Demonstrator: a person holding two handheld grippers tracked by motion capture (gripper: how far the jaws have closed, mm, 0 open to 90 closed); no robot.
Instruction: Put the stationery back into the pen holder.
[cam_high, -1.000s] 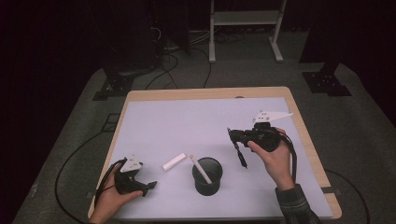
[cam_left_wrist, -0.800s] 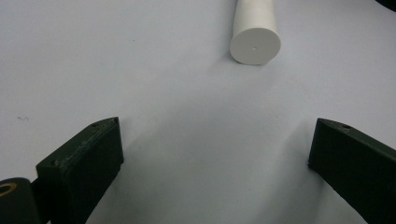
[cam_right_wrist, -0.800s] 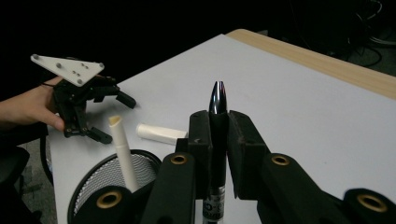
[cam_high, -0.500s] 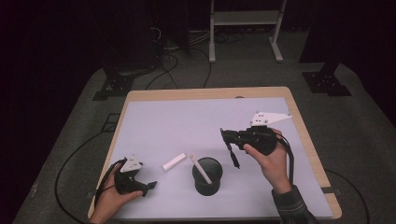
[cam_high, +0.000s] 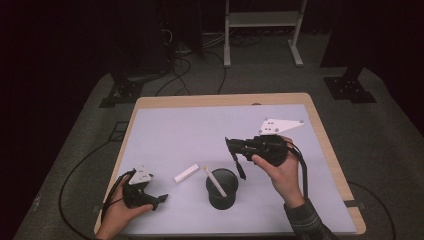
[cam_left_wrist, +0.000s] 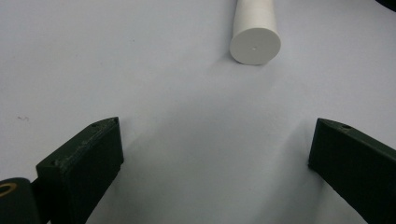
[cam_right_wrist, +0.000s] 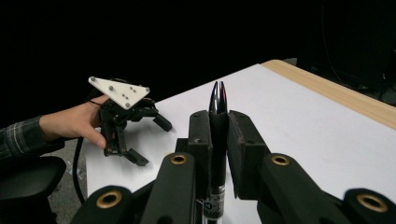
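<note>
At the table's near left my left gripper (cam_high: 159, 199) rests low and open, its jaws wide apart (cam_left_wrist: 215, 158) with bare mat between them. A short white cylinder (cam_high: 186, 173) lies just beyond them, its round end (cam_left_wrist: 255, 32) facing the gripper. A black cup (cam_high: 221, 189) stands right of the cylinder with a white stick (cam_high: 214, 181) leaning in it. Above the mat, up and right of the cup, my right gripper (cam_high: 235, 147) is shut on a black pen (cam_high: 239, 162). The pen (cam_right_wrist: 218, 107) pokes out past the pads (cam_right_wrist: 218, 126), and the left gripper (cam_right_wrist: 152, 140) shows farther off.
A pale mat (cam_high: 200, 130) covers the table, with a wooden rim (cam_high: 220, 99) at the far and right sides. On the dark floor behind are cables (cam_high: 175, 55), a white frame (cam_high: 260, 30) and black stand feet (cam_high: 350, 87).
My right gripper has moved left and slightly up with the pen, closer to the cup. The left gripper, cylinder and cup have stayed put.
</note>
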